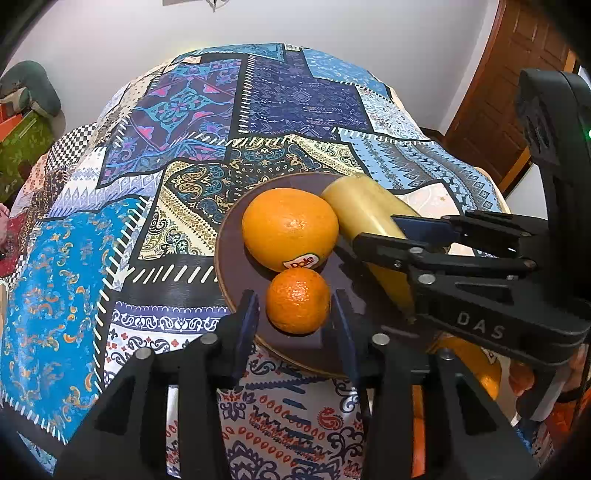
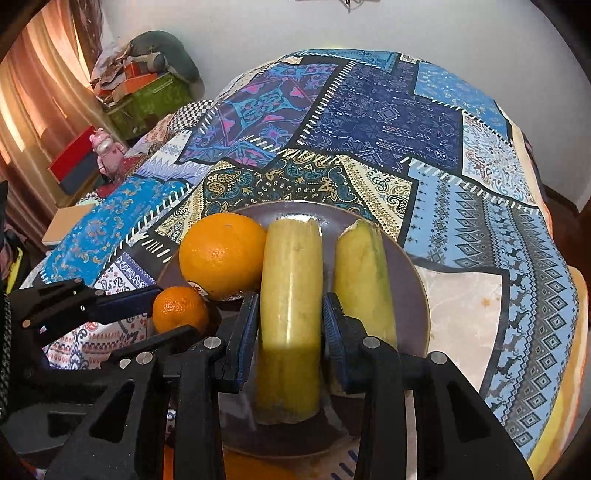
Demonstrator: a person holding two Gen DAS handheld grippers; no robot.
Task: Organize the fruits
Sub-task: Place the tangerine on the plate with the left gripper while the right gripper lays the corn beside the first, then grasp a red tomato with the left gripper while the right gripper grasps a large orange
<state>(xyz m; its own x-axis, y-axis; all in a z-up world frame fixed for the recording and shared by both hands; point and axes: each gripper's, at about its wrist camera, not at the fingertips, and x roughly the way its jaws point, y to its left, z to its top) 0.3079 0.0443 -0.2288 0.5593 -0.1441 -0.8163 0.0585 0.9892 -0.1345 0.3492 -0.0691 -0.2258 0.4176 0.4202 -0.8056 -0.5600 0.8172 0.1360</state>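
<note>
The left gripper (image 1: 297,314) reached in low over the near rim of the dark plate (image 1: 231,254), its blue-padded fingers (image 1: 247,325) spread on either side of the small orange (image 1: 297,301). A sliver of plate showed between each pad and the fruit, so the claw stood open around it and gripped nothing. Just behind, the large orange (image 1: 290,229) with its Dole sticker sat touching the small one.

To the right, the right gripper (image 2: 290,325) pointed along a peeled banana piece (image 2: 290,295) lying lengthwise on the plate (image 2: 417,280). Its pads flanked that piece closely; whether they pressed it or merely stood beside it, I could not tell. A second banana piece (image 2: 364,280) lay just to the right, parallel to the first.

The plate rested on a patchwork tablecloth (image 1: 177,122) of blue, cream and purple prints, under a pale wall (image 1: 332,22). A wooden door (image 1: 509,85) stood at the right, and in the right wrist view, curtains (image 2: 40,92) and stacked boxes (image 2: 147,92) at the left.

In the left wrist view the right gripper hid much of the banana, and an orange shape (image 1: 476,362) behind it was cut off.
</note>
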